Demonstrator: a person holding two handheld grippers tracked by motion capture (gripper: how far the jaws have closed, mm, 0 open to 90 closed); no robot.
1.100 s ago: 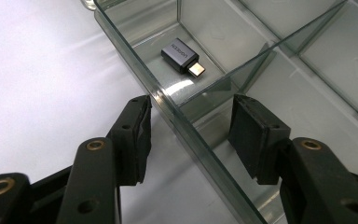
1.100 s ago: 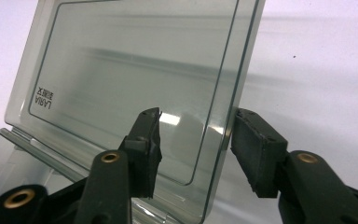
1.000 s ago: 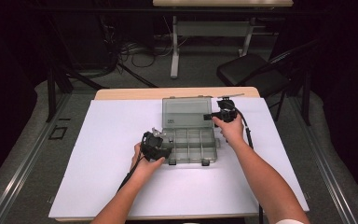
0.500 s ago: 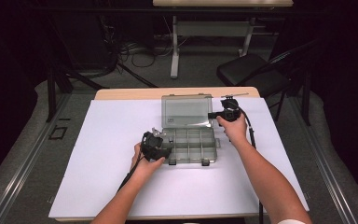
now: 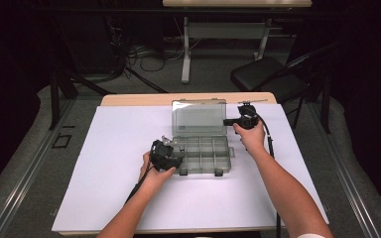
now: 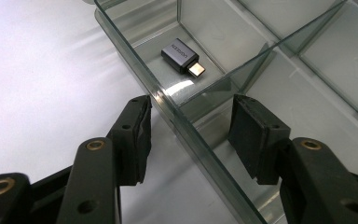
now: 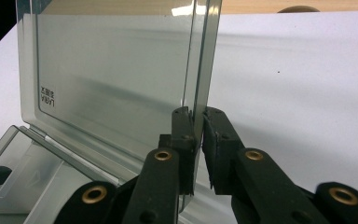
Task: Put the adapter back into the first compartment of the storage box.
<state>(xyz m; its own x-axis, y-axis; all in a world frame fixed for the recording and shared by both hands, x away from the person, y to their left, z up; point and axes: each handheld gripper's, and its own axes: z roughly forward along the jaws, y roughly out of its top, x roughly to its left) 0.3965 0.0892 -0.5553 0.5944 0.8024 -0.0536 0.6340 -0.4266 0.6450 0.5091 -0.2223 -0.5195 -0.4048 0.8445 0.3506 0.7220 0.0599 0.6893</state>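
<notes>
Right tongs [image 7: 198, 140] pinch the clear plastic compartment box's raised lid [image 7: 121, 79]; left tongs [image 6: 191, 140] gape astride its front wall [image 6: 186, 126] (small grey USB adapter [image 6: 182, 56] inside).

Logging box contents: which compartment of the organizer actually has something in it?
The corner compartment just beyond the left gripper, behind the box wall its fingers straddle. It holds a small dark USB adapter; the neighbouring compartments look empty.

My grippers' jaws are black with brass-coloured rivets. The organiser box [image 5: 201, 153] is smoky clear grey on a white sheet [image 5: 119, 148]. The adapter [image 6: 182, 57] is dark grey.
</notes>
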